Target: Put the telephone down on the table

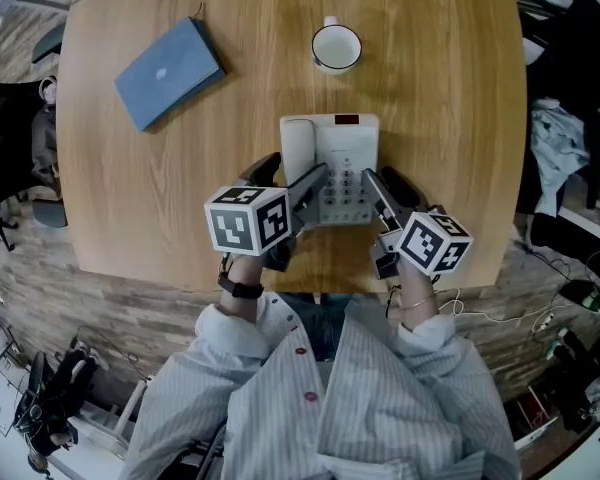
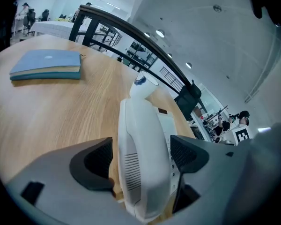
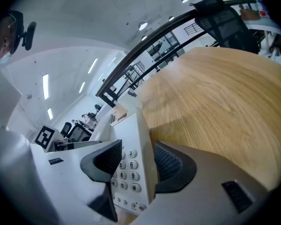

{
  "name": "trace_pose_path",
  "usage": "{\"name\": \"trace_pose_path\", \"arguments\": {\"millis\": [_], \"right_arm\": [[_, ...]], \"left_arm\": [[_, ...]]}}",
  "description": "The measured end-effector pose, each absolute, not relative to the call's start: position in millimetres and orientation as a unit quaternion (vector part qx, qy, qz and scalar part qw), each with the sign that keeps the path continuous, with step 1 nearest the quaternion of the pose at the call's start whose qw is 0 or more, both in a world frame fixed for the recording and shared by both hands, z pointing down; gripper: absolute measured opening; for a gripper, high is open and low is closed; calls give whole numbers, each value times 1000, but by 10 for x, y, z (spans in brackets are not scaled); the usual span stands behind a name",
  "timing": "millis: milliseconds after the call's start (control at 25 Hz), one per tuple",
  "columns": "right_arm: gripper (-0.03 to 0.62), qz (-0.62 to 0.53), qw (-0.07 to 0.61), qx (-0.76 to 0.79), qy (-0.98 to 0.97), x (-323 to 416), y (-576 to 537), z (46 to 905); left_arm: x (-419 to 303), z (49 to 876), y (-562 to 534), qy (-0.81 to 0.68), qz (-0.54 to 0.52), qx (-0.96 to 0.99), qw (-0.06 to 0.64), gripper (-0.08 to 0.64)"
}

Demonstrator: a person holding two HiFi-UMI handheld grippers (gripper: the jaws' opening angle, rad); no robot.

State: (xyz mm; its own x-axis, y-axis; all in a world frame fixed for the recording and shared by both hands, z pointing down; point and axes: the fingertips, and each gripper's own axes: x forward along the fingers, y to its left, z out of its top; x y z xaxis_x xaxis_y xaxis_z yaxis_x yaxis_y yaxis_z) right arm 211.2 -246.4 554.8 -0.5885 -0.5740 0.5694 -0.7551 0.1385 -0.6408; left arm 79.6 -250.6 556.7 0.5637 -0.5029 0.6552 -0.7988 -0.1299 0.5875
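A white desk telephone (image 1: 332, 163) lies on the round wooden table (image 1: 450, 98), handset along its left side, keypad to the right. My left gripper (image 1: 292, 173) straddles the handset (image 2: 143, 149). Its left pad (image 2: 94, 165) stands a little off the handset with wood showing between, and its right pad (image 2: 187, 153) sits over the telephone's body. My right gripper (image 1: 390, 190) grips the telephone's right edge (image 3: 139, 165), one pad (image 3: 105, 161) on the keypad and the other (image 3: 171, 165) against the outer side.
A blue notebook (image 1: 168, 71) lies at the table's far left and a white mug (image 1: 336, 47) stands behind the telephone. The table's near edge (image 1: 320, 286) runs just under my grippers. An office chair and cables stand off to the right.
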Motion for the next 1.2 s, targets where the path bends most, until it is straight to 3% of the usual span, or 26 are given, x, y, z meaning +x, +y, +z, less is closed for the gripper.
{"name": "trace_pose_path", "arguments": {"millis": [440,800,1200], "right_arm": [[225,444,72,433,-781,1906,-2418,4933],[147,350,25,406,-844,1550,-2335,3954],[106,244,-35,381,-891,1123,-1914,2990]], "left_arm": [[683,4828,-2581,-442,89,781,432,380],[596,3821,-2492,-413,12,836,361,370],[474,3024,-2060,-376,-36,880,287,241]]}}
